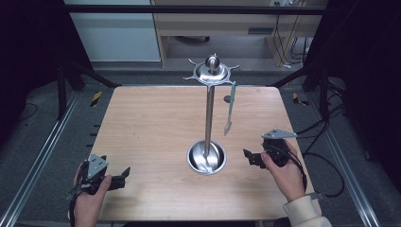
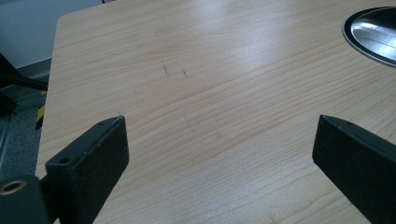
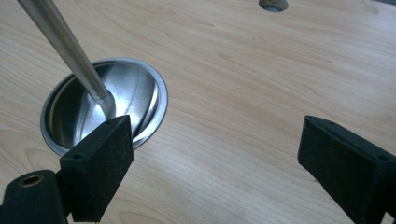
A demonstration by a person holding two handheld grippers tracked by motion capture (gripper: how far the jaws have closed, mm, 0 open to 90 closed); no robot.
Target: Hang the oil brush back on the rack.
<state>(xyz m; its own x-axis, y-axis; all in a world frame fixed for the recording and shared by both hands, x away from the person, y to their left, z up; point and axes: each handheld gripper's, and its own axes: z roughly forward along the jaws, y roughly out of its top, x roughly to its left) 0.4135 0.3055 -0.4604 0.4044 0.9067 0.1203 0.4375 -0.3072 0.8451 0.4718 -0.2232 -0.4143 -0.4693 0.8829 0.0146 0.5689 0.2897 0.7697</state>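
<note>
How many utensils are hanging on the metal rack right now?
1. A single pale green utensil hangs from a hook on the right side of the rack's top ring. The other hooks look bare; one behind the knob may be hidden.

Evenly lit worktop, dark surroundings, soft overall focus.
Overhead light falls on the wooden worktop (image 1: 151, 123), while both sides of the high view sink into black. A pale sheen crosses the wood in the left gripper view; the steel bowl (image 3: 70, 112) shows bright reflections; the near jaws look slightly blurred.
</note>
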